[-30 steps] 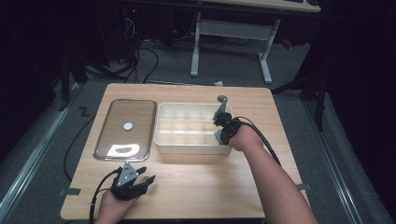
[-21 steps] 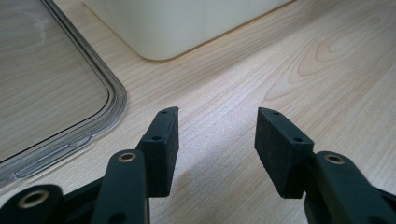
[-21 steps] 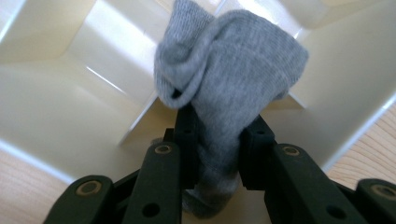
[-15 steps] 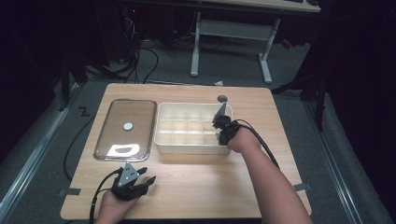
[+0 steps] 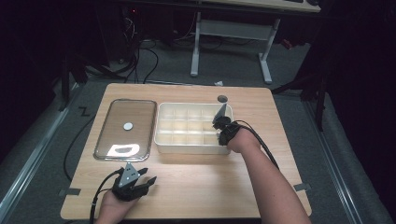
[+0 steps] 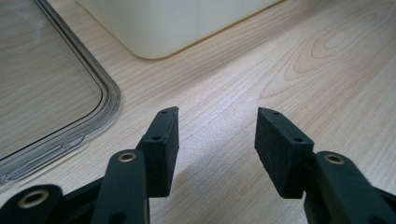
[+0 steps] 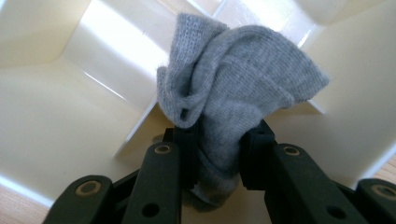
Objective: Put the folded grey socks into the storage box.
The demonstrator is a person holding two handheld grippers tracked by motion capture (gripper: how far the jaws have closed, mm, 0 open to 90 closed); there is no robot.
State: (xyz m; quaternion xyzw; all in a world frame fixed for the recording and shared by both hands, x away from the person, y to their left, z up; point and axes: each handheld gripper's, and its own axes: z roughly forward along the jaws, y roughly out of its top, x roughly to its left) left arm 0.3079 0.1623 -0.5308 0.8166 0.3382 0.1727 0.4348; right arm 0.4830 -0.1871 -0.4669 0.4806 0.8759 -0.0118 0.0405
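A dim workroom frames a wooden bench (image 5: 196,186). The right gripper (image 7: 217,140), fingers clenched on a bunched grey sock (image 7: 238,88), holds it over the right-end cells of the cream divider tray (image 5: 161,126); the left gripper (image 6: 217,140), fingers released, sits near the bench's front-left corner.

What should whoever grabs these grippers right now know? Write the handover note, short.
Right gripper: fingers shut on a bunched grey sock, held over the right end of the cream divided box.
Left gripper: open, holding nothing, low over the bare wooden table near its front edge.
Clear lid: flat on the table, left of the box.
Done: sock picked up and brought to the box.
Left: set the sock into a compartment and release; probably the lid goes on afterwards.
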